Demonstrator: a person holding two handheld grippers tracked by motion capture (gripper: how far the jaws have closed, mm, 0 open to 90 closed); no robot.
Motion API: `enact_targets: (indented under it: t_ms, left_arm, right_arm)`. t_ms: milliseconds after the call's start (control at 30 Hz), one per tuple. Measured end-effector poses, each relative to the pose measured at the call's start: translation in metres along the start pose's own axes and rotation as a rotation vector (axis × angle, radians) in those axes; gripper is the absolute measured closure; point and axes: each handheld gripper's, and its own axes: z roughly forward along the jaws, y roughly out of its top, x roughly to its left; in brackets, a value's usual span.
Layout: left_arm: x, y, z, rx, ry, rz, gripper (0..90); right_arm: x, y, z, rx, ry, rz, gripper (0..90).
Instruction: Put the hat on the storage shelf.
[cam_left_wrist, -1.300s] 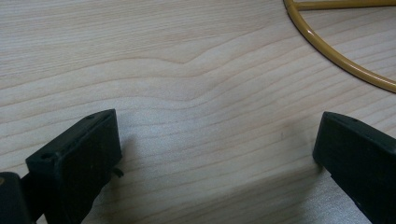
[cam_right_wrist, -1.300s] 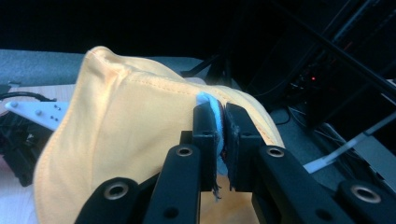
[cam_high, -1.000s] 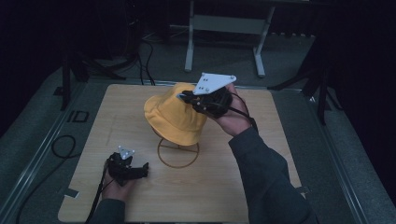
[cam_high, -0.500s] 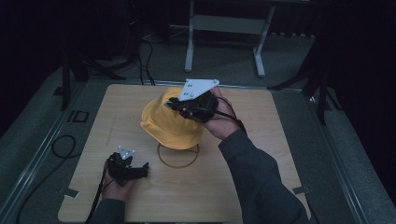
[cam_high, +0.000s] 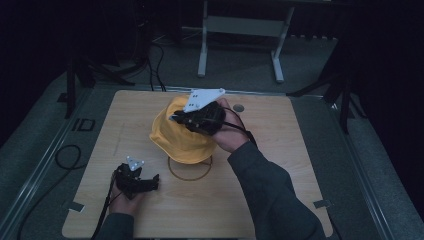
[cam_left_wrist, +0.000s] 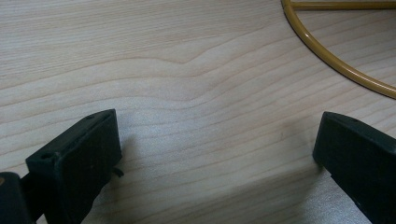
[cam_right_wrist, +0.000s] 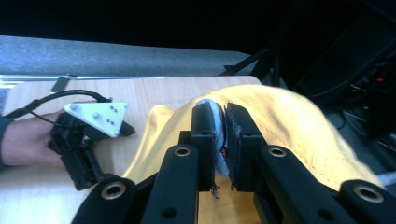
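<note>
While the left gripper (cam_high: 134, 181) rests spread and empty at lower left, the right gripper (cam_high: 176, 118), pinching the yellow hat (cam_high: 175, 137), has carried it leftward toward mid-frame, over the wire stand (cam_high: 190, 169); it looks about ready to set down.

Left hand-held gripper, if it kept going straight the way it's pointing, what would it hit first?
Probably the yellow ring lying flat on the wooden table. The left hand-held gripper points low across bare wood with open jaws, the ring ahead and to one side; depth is unclear.
</note>
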Motion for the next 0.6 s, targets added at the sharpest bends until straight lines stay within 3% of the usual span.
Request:
enact_targets:
  t_ms: [600]
  left_arm:
    - [0.0,0.0,0.0,0.0,0.0,0.0,0.8]
  right_arm:
    - [0.0028,-0.0012,0.0076,0.009,0.058,0.021,79.6]
